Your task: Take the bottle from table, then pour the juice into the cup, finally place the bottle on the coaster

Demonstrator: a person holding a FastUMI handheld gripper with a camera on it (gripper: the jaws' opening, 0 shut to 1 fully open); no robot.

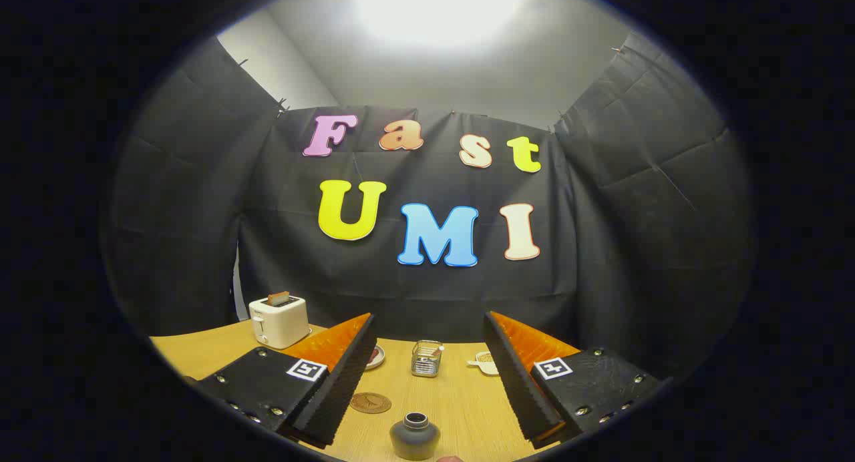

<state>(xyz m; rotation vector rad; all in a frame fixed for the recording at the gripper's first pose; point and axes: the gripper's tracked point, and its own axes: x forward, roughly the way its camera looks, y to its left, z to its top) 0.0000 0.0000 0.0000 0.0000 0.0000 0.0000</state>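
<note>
My gripper (429, 318) is held above the wooden table (461, 402), open, with its fingers wide apart and nothing between them. Low down between the fingers stands a dark grey, round-bodied cup (415, 435) with an open mouth. A flat brown round coaster (370, 402) lies just left of it, close to the left finger. Right of the cup, a small brownish rounded top (451, 458) peeks in; I cannot tell what it belongs to.
Farther back on the table stand a small wire basket (426, 358), a small dish (375, 356) behind the left finger and a white cup-like piece (485, 363) by the right finger. A white toaster (279, 320) with a slice in it stands at the back left.
</note>
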